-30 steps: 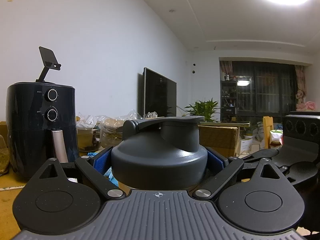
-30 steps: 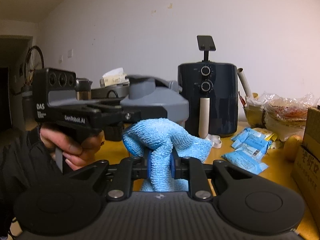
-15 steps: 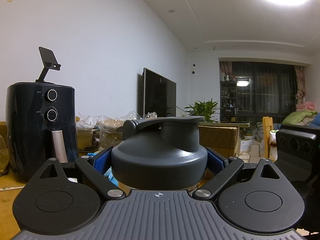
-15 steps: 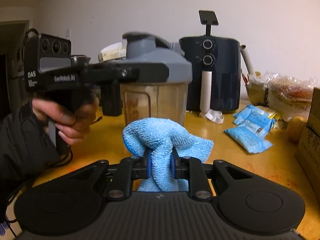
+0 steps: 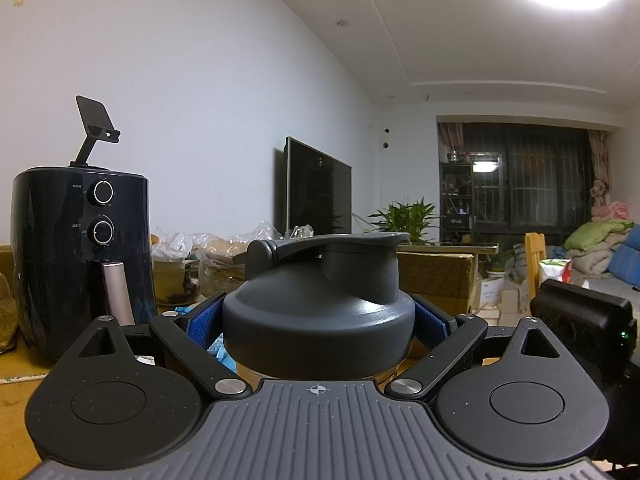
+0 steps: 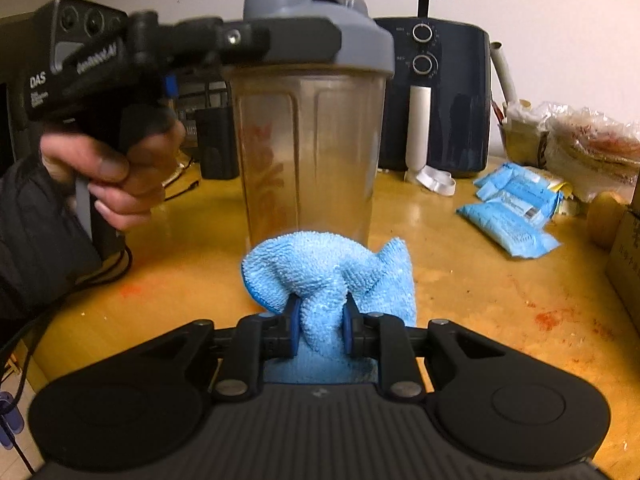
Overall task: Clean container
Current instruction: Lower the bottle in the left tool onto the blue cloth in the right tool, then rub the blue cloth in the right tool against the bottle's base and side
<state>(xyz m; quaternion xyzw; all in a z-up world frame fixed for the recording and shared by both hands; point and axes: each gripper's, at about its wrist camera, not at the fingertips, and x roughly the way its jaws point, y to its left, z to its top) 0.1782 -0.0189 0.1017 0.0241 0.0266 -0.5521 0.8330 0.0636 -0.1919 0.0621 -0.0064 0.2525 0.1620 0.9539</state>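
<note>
While your left gripper [image 6: 280, 40] clamps shaker bottle [image 6: 308, 148] at its grey lid [image 5: 320, 312], bottle stands upright on tabletop [image 6: 480, 280], just beyond blue cloth [image 6: 328, 276] pinched tight in your right gripper [image 6: 318, 328]. Risks: push cloth hard against clear wall and bottle tips or twists in lid-high hold; lid may pop off; thin pinch lets cloth slip out mid-wipe; cloth catches left gripper

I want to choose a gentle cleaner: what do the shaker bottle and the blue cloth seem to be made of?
Shaker bottle: likely clear plastic, glossy, since the background shows through; its grey lid looks matte plastic. Blue cloth: probably microfibre, judging by its fuzzy looped pile.
</note>
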